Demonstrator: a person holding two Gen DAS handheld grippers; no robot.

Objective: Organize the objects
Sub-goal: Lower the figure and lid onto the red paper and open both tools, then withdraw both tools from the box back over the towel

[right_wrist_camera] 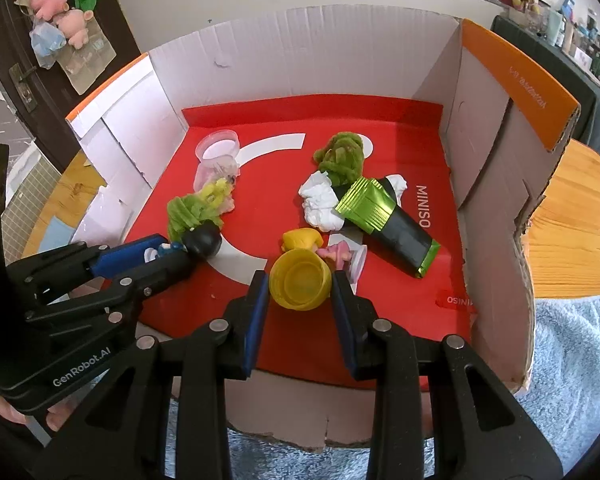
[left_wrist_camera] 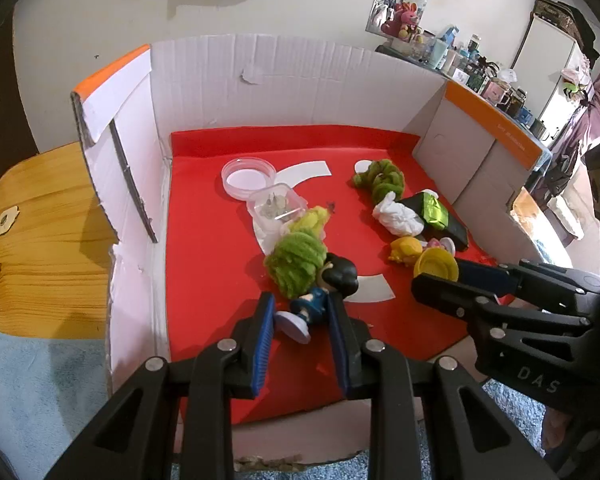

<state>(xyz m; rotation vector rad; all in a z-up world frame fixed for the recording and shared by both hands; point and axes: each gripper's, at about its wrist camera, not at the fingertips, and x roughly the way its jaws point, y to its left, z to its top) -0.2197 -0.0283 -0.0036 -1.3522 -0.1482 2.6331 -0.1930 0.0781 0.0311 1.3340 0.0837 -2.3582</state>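
tongs [left_wrist_camera: 300, 312] gripping figurine [left_wrist_camera: 320, 300], box wall [left_wrist_camera: 160, 208] beside

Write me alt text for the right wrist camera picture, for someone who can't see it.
The right gripper is closed on a yellow cup above a red mat inside an open cardboard box. At left, the left gripper clamps a small dark-haired figurine beside green fuzzy yarn.

A wooden table [left_wrist_camera: 40, 216] is supporting the scene, with a pale blue towel [right_wrist_camera: 572, 364] lying over its near edge. Plush toys [right_wrist_camera: 66, 20] are hanging on a dark door [right_wrist_camera: 4, 76]. Bottles [left_wrist_camera: 472, 68] are crowding a shelf.
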